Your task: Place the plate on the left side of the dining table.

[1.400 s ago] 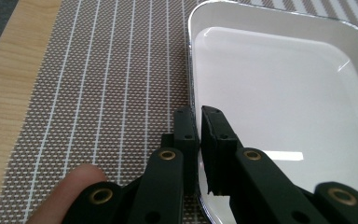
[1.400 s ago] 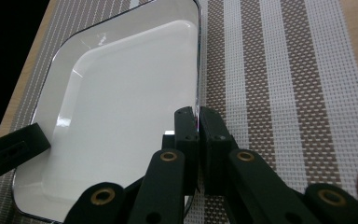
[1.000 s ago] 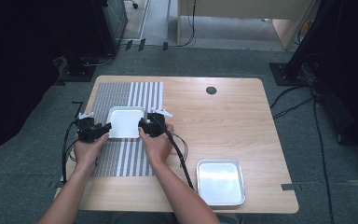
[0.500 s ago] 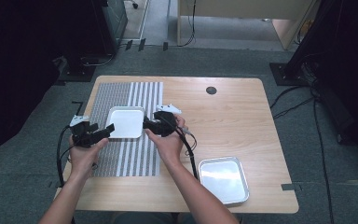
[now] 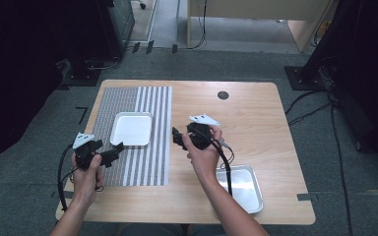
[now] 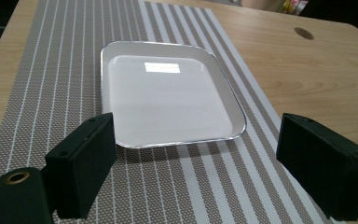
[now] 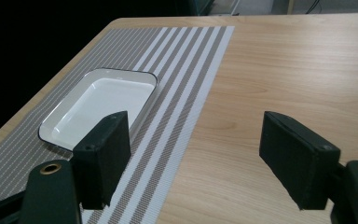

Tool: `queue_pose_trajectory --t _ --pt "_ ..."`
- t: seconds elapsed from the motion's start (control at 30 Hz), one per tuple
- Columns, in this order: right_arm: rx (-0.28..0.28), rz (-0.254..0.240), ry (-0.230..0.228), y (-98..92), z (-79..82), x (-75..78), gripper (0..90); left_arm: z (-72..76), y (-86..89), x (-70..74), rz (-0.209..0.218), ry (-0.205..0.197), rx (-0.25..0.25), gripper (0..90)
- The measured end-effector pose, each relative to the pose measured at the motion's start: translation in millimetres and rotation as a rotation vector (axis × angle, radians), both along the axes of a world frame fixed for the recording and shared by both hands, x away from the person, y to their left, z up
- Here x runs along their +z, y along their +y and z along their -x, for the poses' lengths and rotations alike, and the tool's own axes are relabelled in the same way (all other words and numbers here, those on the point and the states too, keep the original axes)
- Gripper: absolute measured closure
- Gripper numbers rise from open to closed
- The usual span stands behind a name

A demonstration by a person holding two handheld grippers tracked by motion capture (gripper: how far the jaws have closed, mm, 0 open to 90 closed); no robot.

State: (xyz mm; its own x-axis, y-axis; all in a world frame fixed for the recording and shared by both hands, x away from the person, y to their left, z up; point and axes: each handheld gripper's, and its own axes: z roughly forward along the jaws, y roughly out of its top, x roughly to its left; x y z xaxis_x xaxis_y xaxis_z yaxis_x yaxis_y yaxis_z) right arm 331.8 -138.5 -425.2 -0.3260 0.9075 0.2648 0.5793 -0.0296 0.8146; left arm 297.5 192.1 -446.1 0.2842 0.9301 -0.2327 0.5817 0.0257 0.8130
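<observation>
So I've got the white tray [image 5: 131, 129], glossy, square with rounded corners, lying flat on the woven striped placemat [image 5: 142, 162], left of centre in the high view. My left gripper [image 5: 115, 150] and right gripper [image 5: 177, 138] have just been opening, nothing between the jaws. A shiny metal pan [image 5: 243, 189] lies at lower right.

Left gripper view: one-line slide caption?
Open left gripper facing an empty white tray on a striped mat, nothing between the jaws.

White square tray [image 5: 131, 129], empty, flat on striped placemat [image 5: 147, 162] (upper half)
</observation>
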Motion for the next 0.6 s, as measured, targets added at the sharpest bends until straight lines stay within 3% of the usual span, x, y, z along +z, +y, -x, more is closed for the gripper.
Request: queue_pose_trajectory --t 0.1,0.2,0.6 --pt "-0.002 0.004 -0.008 -8.0 4.9 2.2 24.4 8.6 -0.8 -1.2 0.004 -0.007 -0.001 11.5" --pt "-0.012 0.017 -0.017 -28.0 16.5 4.5 24.2 22.5 -4.4 -0.7 0.005 -0.018 -0.012 11.6" --pt "-0.047 0.029 -0.031 -77.3 49.5 -0.1 24.1 52.8 -10.0 -1.8 0.003 -0.046 0.01 12.5"
